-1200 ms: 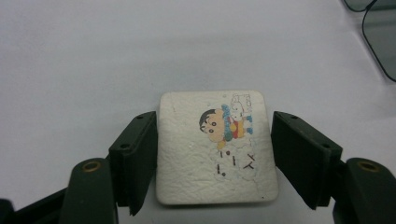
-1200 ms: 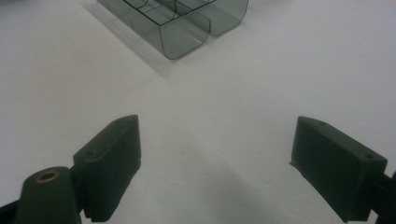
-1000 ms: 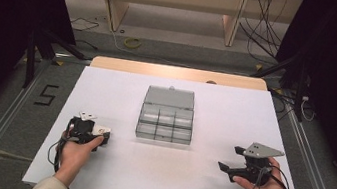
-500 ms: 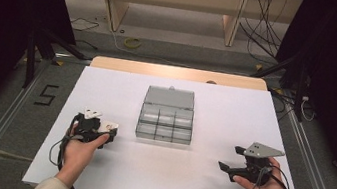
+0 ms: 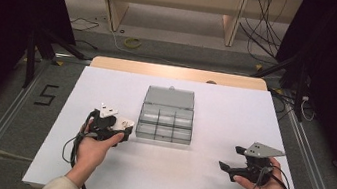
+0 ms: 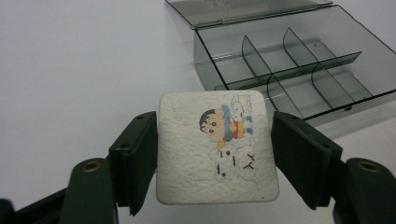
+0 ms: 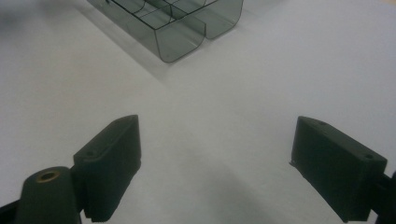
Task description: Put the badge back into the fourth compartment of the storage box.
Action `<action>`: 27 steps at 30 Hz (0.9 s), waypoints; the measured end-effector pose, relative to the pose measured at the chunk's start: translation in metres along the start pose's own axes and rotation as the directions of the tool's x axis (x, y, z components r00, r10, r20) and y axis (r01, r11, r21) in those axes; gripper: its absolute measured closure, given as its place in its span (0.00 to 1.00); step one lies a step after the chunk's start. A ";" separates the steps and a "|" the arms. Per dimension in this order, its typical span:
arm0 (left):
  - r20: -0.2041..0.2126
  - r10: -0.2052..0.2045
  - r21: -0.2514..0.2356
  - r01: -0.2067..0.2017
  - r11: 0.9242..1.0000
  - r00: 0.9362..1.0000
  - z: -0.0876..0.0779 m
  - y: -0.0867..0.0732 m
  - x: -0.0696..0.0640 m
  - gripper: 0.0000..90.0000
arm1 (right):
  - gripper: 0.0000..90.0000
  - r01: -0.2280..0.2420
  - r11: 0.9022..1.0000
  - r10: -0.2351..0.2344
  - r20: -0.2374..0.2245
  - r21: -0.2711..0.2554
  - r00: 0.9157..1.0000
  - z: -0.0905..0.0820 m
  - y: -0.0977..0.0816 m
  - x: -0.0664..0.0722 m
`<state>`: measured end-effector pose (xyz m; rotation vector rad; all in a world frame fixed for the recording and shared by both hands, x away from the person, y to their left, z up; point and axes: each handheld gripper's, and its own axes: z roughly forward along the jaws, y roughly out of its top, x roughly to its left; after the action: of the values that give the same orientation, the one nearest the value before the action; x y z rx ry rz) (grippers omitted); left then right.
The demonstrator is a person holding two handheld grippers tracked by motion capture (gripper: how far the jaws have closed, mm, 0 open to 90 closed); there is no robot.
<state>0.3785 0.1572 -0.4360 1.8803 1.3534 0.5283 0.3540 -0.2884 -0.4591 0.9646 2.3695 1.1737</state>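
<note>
Cartoon-printed white square eraser (image 6: pixel 217 147) sits clamped in the left claw (image 6: pixel 215 149), carried just beside the open compartment box (image 5: pixel 166 118) mid-surface. Next, I judge, comes lowering it into a compartment. Right claw (image 7: pixel 215 163) rests released near the surface's front right corner.

The white table (image 5: pixel 204 181) is lit evenly from above; the surroundings are left in deep darkness. The high view is soft and slightly grainy. Soft shadows are cast under the clear box (image 7: pixel 177 32). In both gripper views the near jaws are blurred, and a grey-violet tint is seen.
</note>
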 end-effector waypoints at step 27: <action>0.053 0.067 -0.004 -0.067 0.998 0.996 0.021 0.021 -0.032 0.36 | 0.19 -0.018 1.000 0.018 0.013 -0.002 1.000 -0.006 -0.005 -0.002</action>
<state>0.3947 0.1169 -0.4305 1.9303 1.2582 0.5096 0.3500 -0.2948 -0.4597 0.9923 2.3532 1.1728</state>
